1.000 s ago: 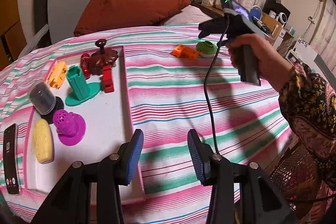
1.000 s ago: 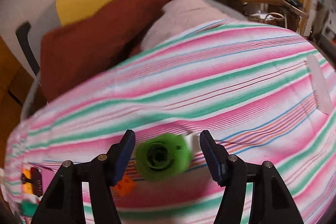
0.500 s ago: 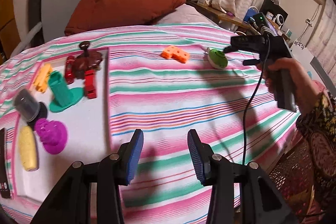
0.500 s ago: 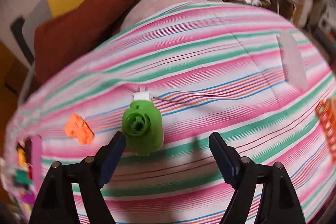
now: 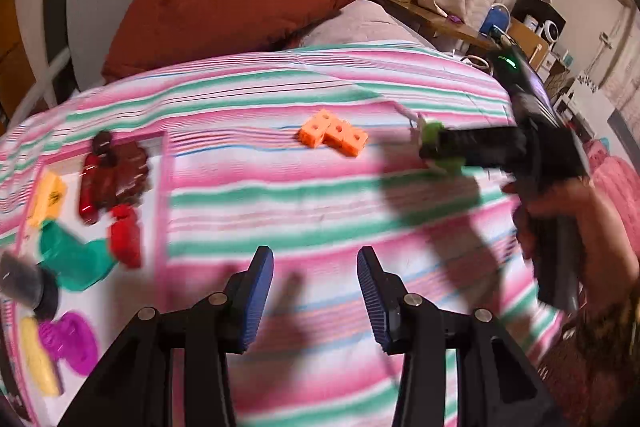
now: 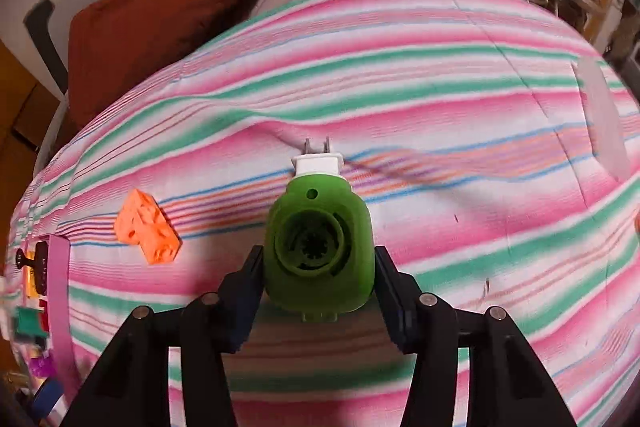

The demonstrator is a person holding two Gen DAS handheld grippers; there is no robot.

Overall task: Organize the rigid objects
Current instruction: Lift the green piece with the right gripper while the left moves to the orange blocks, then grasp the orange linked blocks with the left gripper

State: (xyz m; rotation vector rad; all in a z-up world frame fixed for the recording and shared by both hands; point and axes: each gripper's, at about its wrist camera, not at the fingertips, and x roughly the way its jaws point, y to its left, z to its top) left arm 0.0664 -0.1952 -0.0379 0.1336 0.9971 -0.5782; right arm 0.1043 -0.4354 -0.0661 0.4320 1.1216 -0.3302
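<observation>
A green plug-in device (image 6: pixel 320 247) with a white two-pin plug lies on the striped blanket. My right gripper (image 6: pixel 318 263) straddles it, its jaws closing with both pads against the green sides. In the left wrist view that gripper (image 5: pixel 432 147) holds the green device (image 5: pixel 438 131), blurred. An orange block (image 5: pixel 334 135) (image 6: pixel 148 231) lies just left of it. My left gripper (image 5: pixel 316 291) hangs open above the blanket with nothing between its fingers. At the left, the white pink-rimmed tray (image 5: pixel 165 163) holds several toys: a brown figure (image 5: pixel 120 167), a red piece (image 5: pixel 126 239), a teal piece (image 5: pixel 76 263).
A rust-red pillow (image 5: pixel 224 11) leans on the headboard behind the bed. A person's hand (image 5: pixel 560 203) grips the right tool at the bed's right edge. A cluttered shelf (image 5: pixel 460 23) runs along the far right. Bare striped blanket lies between tray and orange block.
My right gripper dropped over the green device and its jaws came in against it. My left gripper slid right, so the tray drifted toward the left edge of its view.
</observation>
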